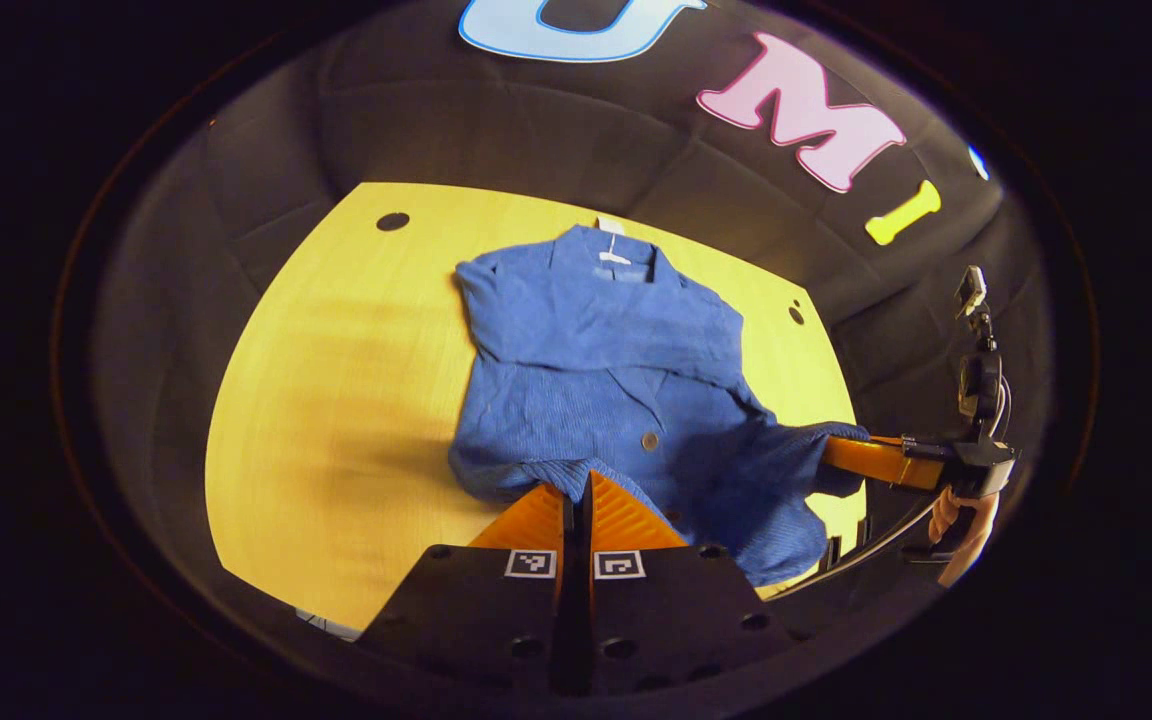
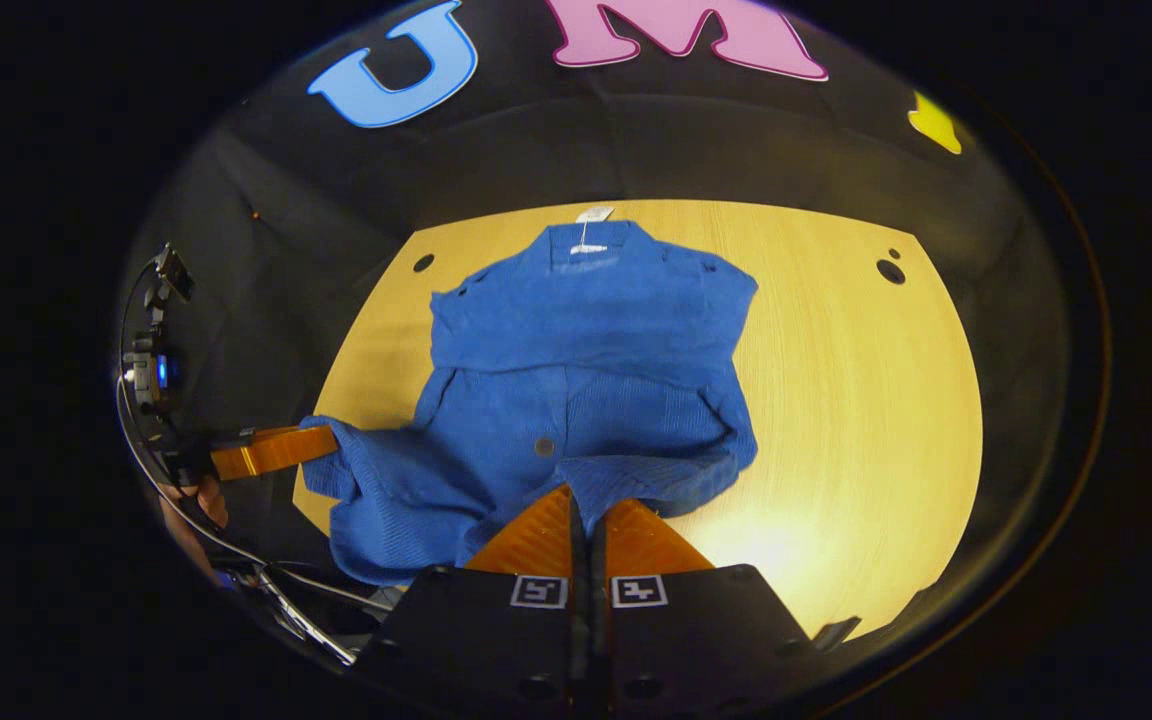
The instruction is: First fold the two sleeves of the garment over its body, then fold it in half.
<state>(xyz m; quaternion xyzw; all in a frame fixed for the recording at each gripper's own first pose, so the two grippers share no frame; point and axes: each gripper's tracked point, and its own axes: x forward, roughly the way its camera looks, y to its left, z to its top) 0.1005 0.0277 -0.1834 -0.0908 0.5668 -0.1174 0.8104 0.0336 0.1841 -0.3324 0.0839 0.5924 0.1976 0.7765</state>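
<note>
At the centre of both views lies a blue garment (image 1: 596, 380) on a yellow wooden table (image 1: 326, 400), its collar and white tag (image 1: 612, 226) toward the top of the frame, its hem toward the bottom. Both sleeves appear folded across the chest, forming a layered band over the upper body; a single button (image 1: 650, 440) shows below that band. Judging from this, the sleeve step looks done and the fold in half is just under way.

In the left gripper view, the left gripper (image 1: 576, 495) sits at bottom centre, its jaws closed tight together with the hem's edge pinched between them. In the right gripper view, the right gripper (image 2: 586, 505) sits likewise at bottom centre, jaws closed on the hem at the other bottom corner. Each camera also catches the other tool farther off: at the right edge of the left gripper view and the left edge of the right gripper view, with fabric draped over its fingers and a hand (image 1: 966, 535) holding it from below.

The hem looks raised off the table at both corners, bunched and sagging between them. What remains, by my reading, is carrying the hem up toward the collar and laying it flat. Dark holes (image 2: 890, 271) dot the table's far corners, with black cloth wall behind.
</note>
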